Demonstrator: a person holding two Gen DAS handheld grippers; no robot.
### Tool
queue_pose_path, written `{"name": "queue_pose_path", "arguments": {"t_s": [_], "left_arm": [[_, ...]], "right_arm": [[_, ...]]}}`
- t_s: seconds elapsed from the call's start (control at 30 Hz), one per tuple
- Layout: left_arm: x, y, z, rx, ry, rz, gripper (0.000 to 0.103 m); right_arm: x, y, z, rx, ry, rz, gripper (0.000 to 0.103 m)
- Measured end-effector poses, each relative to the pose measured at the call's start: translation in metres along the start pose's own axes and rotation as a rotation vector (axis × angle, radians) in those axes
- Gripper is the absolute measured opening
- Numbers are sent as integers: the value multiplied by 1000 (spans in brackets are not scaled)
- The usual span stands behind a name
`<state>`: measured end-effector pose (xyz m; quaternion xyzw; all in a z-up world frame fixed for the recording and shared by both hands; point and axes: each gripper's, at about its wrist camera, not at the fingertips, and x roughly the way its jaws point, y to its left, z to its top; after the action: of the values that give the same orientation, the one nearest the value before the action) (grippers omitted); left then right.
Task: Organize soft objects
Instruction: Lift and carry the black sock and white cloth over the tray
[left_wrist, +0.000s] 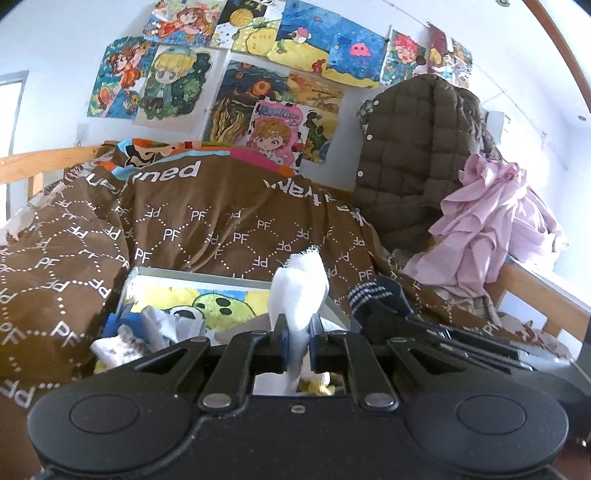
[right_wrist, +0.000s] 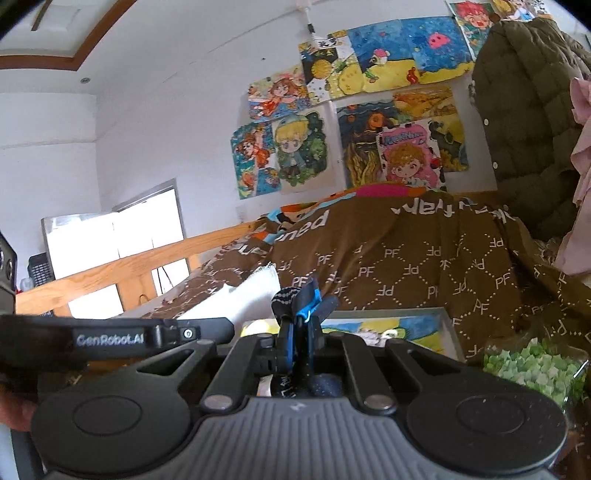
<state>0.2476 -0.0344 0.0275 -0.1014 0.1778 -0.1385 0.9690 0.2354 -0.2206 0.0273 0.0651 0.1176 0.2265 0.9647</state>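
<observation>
My left gripper (left_wrist: 297, 332) is shut on a white cloth (left_wrist: 301, 291), which sticks up between the fingers above a shallow box (left_wrist: 192, 275) with a cartoon-painted bottom. Several small socks and cloths (left_wrist: 144, 328) lie in the box's left part. My right gripper (right_wrist: 299, 328) is shut on a dark navy sock (right_wrist: 286, 301) with white stripes and a blue tab. That sock (left_wrist: 373, 299) and the right gripper's body show at the right in the left wrist view. The white cloth (right_wrist: 247, 295) and the left gripper's side show at the left in the right wrist view.
The box (right_wrist: 448, 325) sits on a bed covered by a brown "PF" blanket (left_wrist: 221, 221). A quilted olive jacket (left_wrist: 410, 147) and a pink garment (left_wrist: 487, 221) hang at the right. A bag of green pieces (right_wrist: 535, 369) lies at the right. A wooden bed rail (right_wrist: 110, 269) runs behind.
</observation>
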Motion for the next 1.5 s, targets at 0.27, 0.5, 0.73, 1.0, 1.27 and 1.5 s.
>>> {"name": "queue_pose_path", "arguments": {"t_s": [0.27,0.5,0.73,1.0,1.27,1.5], "left_arm": [[53,1,22,-29,2,-8,11],[96,-4,35,-31,25,-23,11],[130,-5,34,-64,68,-26,10],[158,-4,24,-99,138,-53,11],[173,-6,10,-50,209,-59,11],[173,-1,-6,-46,244,-58,12]], "right_arm": [[34,-44,7,74,-20,-59,8],[52,-79,14,131,-39,-100,8],[71,-104,9,203,0,-101,8],[85,-120,1,276,27,-100,8],[92,-137,-4,346,59,-103,8],[100,-139,-11,352,113,-118,10]]}}
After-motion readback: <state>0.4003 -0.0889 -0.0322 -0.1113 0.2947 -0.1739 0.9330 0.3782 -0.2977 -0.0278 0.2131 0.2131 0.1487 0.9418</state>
